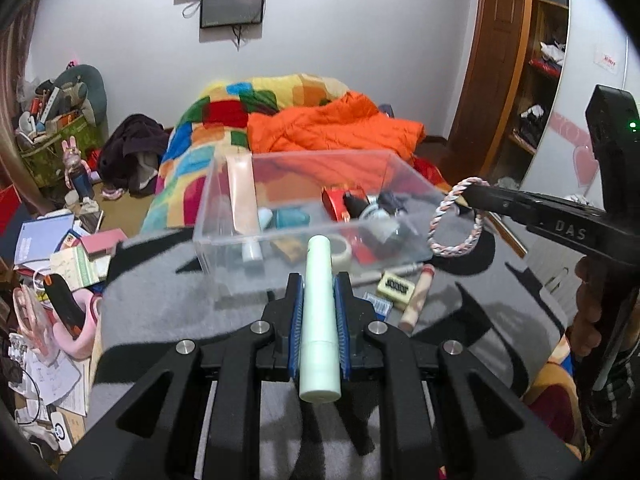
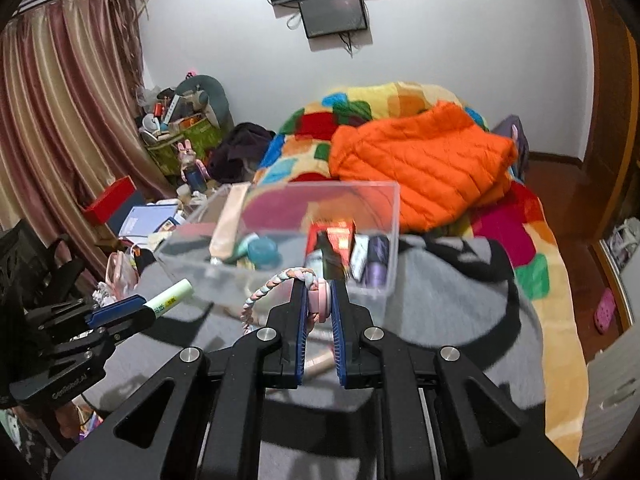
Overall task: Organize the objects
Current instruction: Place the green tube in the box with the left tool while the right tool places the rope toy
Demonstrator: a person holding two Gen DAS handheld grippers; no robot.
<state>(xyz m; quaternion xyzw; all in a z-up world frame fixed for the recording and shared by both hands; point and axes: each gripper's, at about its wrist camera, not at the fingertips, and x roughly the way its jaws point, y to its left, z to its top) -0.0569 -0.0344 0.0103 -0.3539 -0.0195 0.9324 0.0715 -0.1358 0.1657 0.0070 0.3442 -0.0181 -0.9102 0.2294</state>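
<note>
A clear plastic box (image 1: 224, 216) stands on a grey blanket and holds a pink tube (image 1: 242, 196), a teal jar (image 1: 290, 218), a red carton (image 1: 336, 202) and small bottles. My left gripper (image 1: 318, 284) is shut on a pale green tube (image 1: 318, 320), just short of the box's near wall. My right gripper (image 2: 320, 292) is shut on a braided pink and white hair band (image 2: 272, 284) with a pink charm, close to the box (image 2: 384, 240). It enters the left wrist view from the right, holding the band (image 1: 454, 216) at the box's right corner.
On the blanket beside the box lie a yellow card (image 1: 396, 288), a pink stick (image 1: 418, 298) and a blue packet (image 1: 378, 304). Behind are a patchwork quilt (image 1: 224, 120) and an orange jacket (image 1: 332, 128). Clutter fills the floor at left (image 1: 60, 256).
</note>
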